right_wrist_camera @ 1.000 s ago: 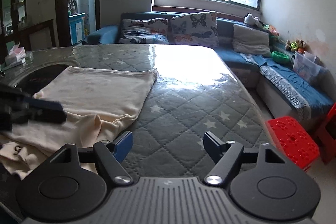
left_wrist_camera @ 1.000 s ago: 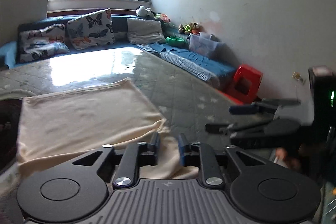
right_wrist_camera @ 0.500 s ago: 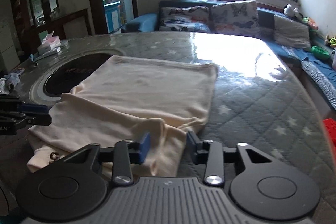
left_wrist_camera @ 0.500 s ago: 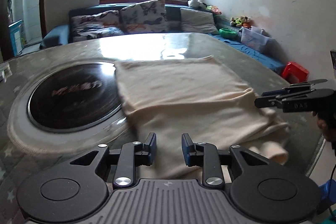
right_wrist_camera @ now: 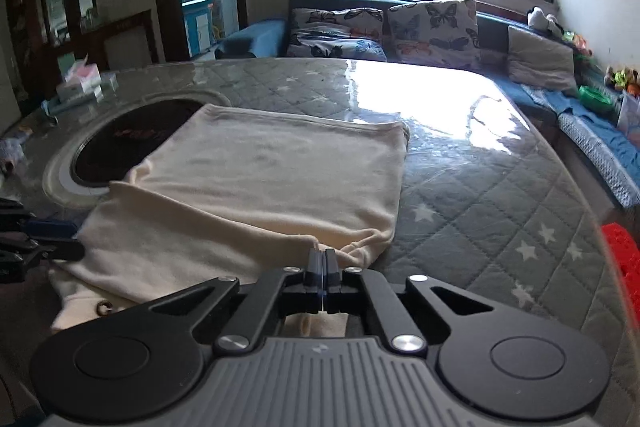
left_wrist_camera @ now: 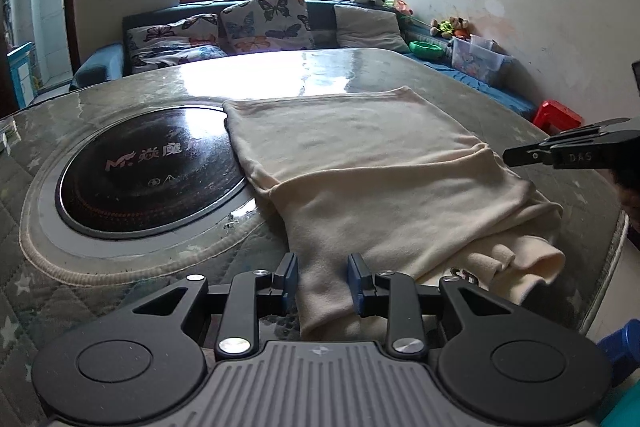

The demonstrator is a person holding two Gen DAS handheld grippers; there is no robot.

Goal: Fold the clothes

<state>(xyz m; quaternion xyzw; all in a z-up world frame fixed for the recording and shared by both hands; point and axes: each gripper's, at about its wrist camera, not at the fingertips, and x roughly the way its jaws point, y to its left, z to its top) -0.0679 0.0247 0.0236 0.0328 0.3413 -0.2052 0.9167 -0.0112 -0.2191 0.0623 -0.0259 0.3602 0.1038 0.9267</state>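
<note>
A cream garment [left_wrist_camera: 360, 155] lies on the quilted table, folded over itself with a loose bundle at its near right end. My left gripper [left_wrist_camera: 322, 279] is open at the garment's near edge, with a flap of cloth lying between its blue pads [left_wrist_camera: 290, 277]. In the right wrist view the same garment [right_wrist_camera: 272, 167] spreads ahead, and my right gripper [right_wrist_camera: 322, 261] is shut, its tips pinching the raised fold at the near right corner. The right gripper [left_wrist_camera: 516, 155] also shows from the side at the cloth's right edge. The left gripper [right_wrist_camera: 48, 239] appears at the far left.
A round black induction cooktop [left_wrist_camera: 148, 167] is set into the table left of the garment, which overlaps its rim. Tissue boxes [right_wrist_camera: 82, 77] stand at the table's far left. A sofa with butterfly cushions [left_wrist_camera: 264, 19] runs behind. A red stool [left_wrist_camera: 556, 113] stands off the right edge.
The right gripper came down onto the garment's fold and went from open to shut. The left gripper swung round to face the garment and stayed open over its near edge.
</note>
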